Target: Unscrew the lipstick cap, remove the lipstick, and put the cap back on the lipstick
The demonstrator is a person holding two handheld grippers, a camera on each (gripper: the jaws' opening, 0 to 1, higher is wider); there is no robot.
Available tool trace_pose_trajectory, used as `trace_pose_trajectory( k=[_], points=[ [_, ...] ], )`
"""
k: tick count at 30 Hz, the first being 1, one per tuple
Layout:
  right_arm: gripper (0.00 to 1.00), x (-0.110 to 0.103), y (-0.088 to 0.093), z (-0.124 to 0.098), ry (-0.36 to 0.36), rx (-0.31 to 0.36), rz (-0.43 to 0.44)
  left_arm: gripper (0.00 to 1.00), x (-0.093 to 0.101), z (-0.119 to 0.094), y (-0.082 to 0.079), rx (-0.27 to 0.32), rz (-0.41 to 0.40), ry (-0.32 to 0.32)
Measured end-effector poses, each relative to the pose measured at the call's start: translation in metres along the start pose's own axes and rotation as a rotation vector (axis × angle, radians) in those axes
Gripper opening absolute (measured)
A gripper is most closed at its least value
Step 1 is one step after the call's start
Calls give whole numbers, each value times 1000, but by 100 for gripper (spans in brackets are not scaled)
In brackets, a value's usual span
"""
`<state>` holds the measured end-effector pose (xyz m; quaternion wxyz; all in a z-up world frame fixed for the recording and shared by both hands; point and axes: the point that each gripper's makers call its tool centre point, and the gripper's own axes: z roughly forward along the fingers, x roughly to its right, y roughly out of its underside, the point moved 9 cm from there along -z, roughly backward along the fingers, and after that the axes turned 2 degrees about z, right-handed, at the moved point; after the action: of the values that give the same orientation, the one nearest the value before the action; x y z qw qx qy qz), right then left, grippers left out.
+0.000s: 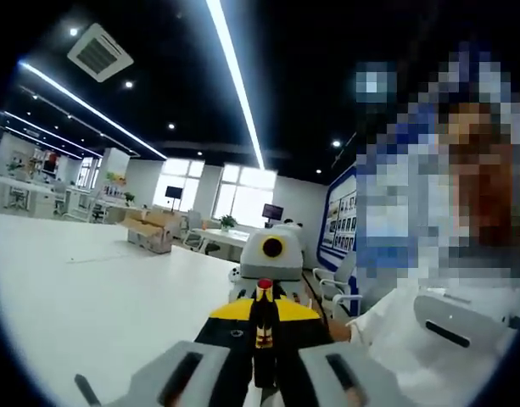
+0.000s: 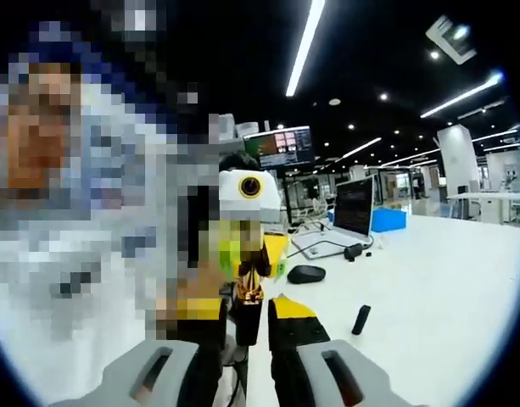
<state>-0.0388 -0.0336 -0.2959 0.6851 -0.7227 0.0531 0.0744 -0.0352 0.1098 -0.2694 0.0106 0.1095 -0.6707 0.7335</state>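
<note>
White counter (image 1: 90, 288) stretches under you in an open office. Your left gripper (image 1: 261, 360) and right gripper (image 2: 247, 352) face each other above it, fingers of each clamped on one end of the lipstick (image 1: 263, 318). With a red tip showing toward the right gripper, the cap looks already off; recapping remains. A small dark cylinder (image 2: 360, 320) lies on the counter beyond the right gripper.

bright ceiling light strips (image 1: 234, 76), dark ceiling, fisheye-bent edges
</note>
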Motion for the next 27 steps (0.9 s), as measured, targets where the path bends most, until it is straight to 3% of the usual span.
trace_pose_trajectory(
  k=[3, 8, 13, 19, 23, 27],
  points=[
    [11, 0, -2, 1, 0, 5, 15, 9, 2, 2, 2, -13, -9, 15],
    [10, -1, -1, 4, 3, -7, 13, 9, 1, 1, 5, -16, -10, 26],
    [10, 2, -4, 2, 18, 7, 45, 11, -2, 2, 4, 28, -17, 25],
    [10, 0, -7, -3, 27, 1, 24, 37, 1, 3, 2, 38, 16, 10],
    [10, 0, -12, -13, 49, 23, 25, 48, -3, -2, 0, 50, 12, -20],
    [10, 0, -20, -27, 83, 59, 6, 61, -8, -4, 3, 4, 33, -53]
  ],
)
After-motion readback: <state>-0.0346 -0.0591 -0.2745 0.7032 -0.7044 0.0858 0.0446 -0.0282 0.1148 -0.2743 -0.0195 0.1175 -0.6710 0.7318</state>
